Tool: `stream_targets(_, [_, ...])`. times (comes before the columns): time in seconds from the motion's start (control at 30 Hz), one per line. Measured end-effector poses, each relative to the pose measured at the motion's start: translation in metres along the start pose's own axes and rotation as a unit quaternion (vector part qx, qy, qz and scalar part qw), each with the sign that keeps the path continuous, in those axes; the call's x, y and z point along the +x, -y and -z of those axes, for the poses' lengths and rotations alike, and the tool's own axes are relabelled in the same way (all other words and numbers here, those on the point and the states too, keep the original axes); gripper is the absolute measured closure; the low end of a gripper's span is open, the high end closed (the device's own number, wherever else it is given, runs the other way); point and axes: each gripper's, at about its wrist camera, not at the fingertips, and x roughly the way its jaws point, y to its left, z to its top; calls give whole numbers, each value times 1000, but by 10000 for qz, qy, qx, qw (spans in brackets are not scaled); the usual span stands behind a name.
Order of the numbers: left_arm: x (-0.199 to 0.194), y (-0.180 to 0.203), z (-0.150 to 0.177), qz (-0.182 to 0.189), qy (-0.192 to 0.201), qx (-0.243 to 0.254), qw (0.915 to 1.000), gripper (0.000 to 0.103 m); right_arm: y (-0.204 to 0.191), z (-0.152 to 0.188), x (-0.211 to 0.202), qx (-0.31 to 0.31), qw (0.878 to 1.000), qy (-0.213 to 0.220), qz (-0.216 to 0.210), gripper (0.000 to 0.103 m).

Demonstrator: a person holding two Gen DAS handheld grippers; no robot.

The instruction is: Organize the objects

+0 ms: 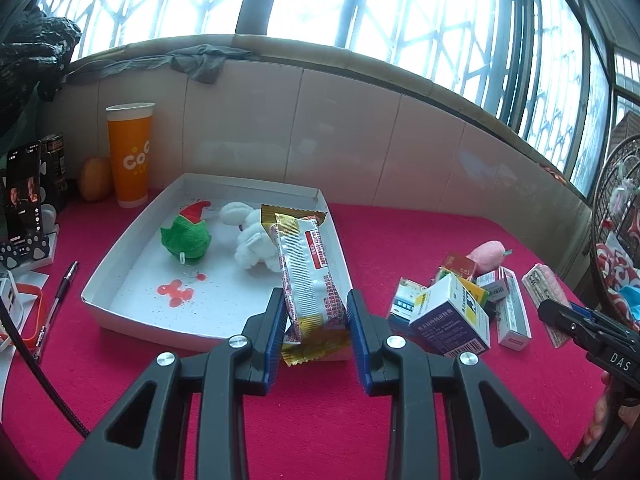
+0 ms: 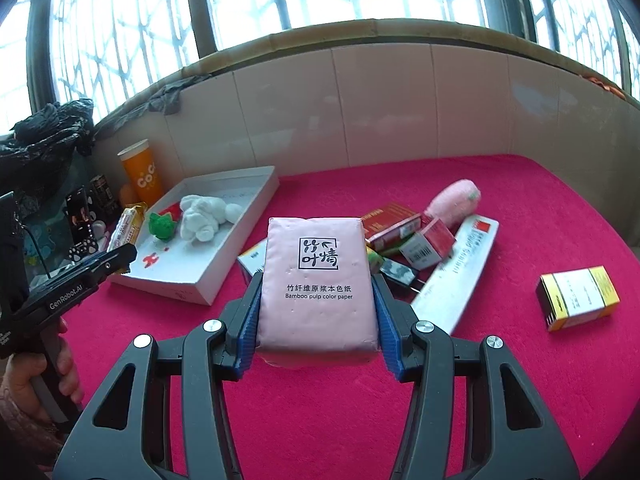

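My left gripper (image 1: 316,308) is shut on a white snack packet (image 1: 308,276) with gold ends, held above the near rim of the white tray (image 1: 120,308). A green plush with a red hat (image 1: 186,236) and a white plush (image 1: 250,240) lie in the tray. My right gripper (image 2: 316,286) is shut on a pink tissue pack (image 2: 316,248), lifted above the red cloth. Beyond it lies a heap of small medicine boxes (image 2: 404,236), a pink plush (image 2: 456,200) and a long white box (image 2: 456,276). In the right wrist view the left gripper (image 2: 128,256) is at the tray's left side.
An orange cup (image 1: 130,152), a phone on a stand (image 1: 22,192) and a pen (image 1: 60,300) stand left of the tray. A yellow and black box (image 2: 576,304) lies alone at the right. A fan (image 1: 616,240) stands past the table's right edge. A tiled wall runs behind.
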Motion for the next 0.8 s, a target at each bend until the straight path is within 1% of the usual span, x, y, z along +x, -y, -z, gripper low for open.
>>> stream_targets(0.17, [-3, -7, -2, -60, 51, -55, 10000, 73, -13, -13, 4, -141, 9998, 78, -131, 53])
stream_targets(0.37, [-9, -19, -5, -179, 146, -138, 9996, 73, -32, -36, 10, -331, 9987, 262, -295, 52])
stream_targets(0.47, [-11, -27, -6, -225, 180, -218, 9993, 73, -44, -43, 15, -491, 9978, 355, -284, 53])
stream_targets(0.53, [-12, -31, -7, -249, 194, -260, 9992, 73, -53, -43, 20, -610, 9971, 345, -301, 53])
stream_targets(0.67, [-13, -38, -5, -287, 192, -331, 9989, 73, -67, -42, 31, -678, 9966, 230, -412, 53])
stream_targets(0.8, [-11, -40, -4, -284, 173, -373, 9988, 73, -76, -44, 36, -731, 9960, 209, -468, 52])
